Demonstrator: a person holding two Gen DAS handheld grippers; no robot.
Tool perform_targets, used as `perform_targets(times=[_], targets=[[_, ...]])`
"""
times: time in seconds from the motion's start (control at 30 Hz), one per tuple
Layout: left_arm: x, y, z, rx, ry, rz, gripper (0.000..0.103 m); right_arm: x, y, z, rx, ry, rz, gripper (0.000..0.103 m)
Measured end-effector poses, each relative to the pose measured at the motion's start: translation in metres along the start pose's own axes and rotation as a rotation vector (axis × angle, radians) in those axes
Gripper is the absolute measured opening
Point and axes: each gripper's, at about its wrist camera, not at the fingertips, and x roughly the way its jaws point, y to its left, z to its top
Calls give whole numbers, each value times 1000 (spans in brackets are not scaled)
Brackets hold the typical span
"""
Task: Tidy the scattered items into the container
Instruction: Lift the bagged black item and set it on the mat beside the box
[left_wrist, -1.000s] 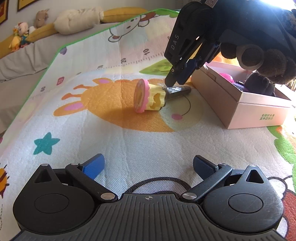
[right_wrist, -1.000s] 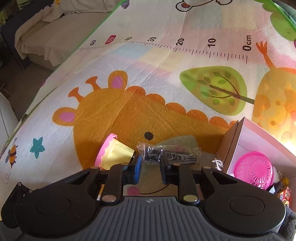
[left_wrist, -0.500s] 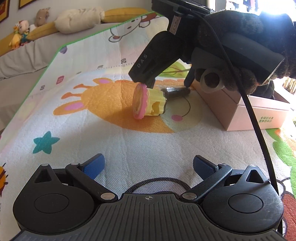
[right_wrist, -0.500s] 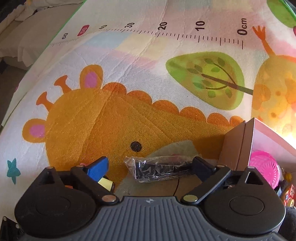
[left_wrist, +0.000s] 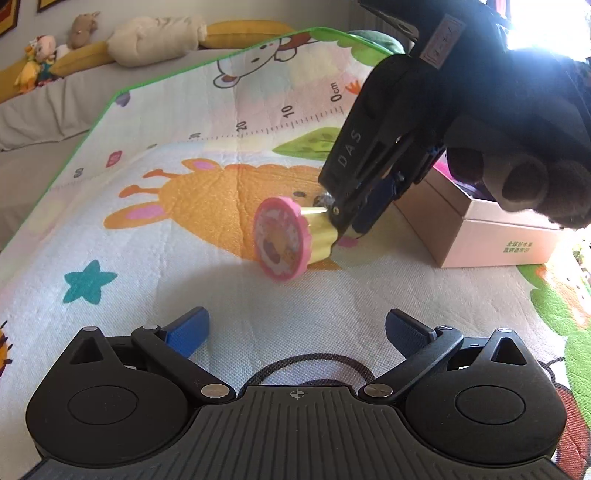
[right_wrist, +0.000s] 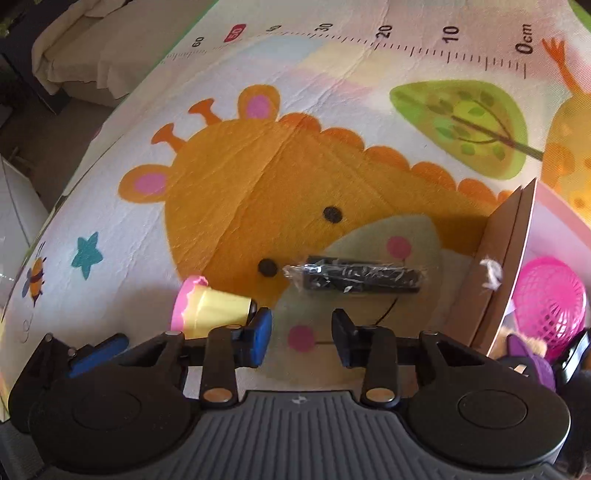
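Currently the step in hand is the pickup of a loose item. The right gripper (right_wrist: 301, 334), held in a dark-gloved hand (left_wrist: 517, 122) and pointed steeply down at the printed play mat (right_wrist: 258, 166), is closing its jaws with only bare mat between the blue pads; nothing is pinched. A yellow toy cupcake with a pink frilled top (right_wrist: 207, 308) lies on its side just outside the left finger, its narrow base touching or nearly touching that finger. A short black bar sealed in clear plastic wrap (right_wrist: 354, 277) lies just ahead of the fingertips, crosswise to them.

The left gripper (left_wrist: 295, 326) hangs well back from the cupcake, its jaws spread wide and empty over the mat.

Judged from this, the closing jaws catch neither item. The next move calls for reopening, then shifting either forward over the wrapped bar or left over the cupcake, so that one item sits squarely between the pads before closing. The wrap looks slippery, so a grip across the middle of the bar is advisable.

A pink cardboard box (right_wrist: 513, 258) stands open to the right of the right gripper, near the end of the bar. It already holds a pink plastic mesh ball (right_wrist: 550, 299) and a purple item (right_wrist: 532, 360) that cannot be identified.
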Motion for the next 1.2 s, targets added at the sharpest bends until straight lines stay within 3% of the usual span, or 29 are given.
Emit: perform_targets(times=[0.1,0.2,0.27,0.37,0.43,0.5,0.6,0.63,0.8,0.87,0.93,1.07,1.2], targets=[[-11,2,-7,11,8,10,103,-1,17,-24,-48,-6,38,34],[-22,7,-12,9,6,33,103,-9,24,-43,-74,-14,144,34],[-25,12,-13,-7,0,55,103,-23,27,-50,-100,-57,168,34],[-26,16,-15,-56,-6,75,103,-49,32,-48,-236,-212,-8,48],[-26,15,-18,-68,-9,85,103,-57,37,-46,-419,-328,-199,74],[-27,12,-20,-57,-18,99,103,-51,39,-45,-604,-360,-350,78],[-27,12,-20,-59,-21,110,103,-35,36,-41,-715,-267,-397,74],[-26,13,-21,-64,-19,111,103,-30,36,-41,-754,-235,-387,68],[-25,19,-21,-94,-22,95,103,0,49,-35,-888,-123,-309,56],[-25,18,-21,-88,-18,98,103,10,53,-24,-861,-95,-277,50],[-24,17,-21,-83,-16,101,103,7,51,-12,-780,-81,-220,30],[-24,20,-21,-96,-22,91,103,-14,50,-9,-614,-105,-168,27],[-25,20,-22,-102,-26,86,103,-59,60,-50,-550,-162,-17,25]])
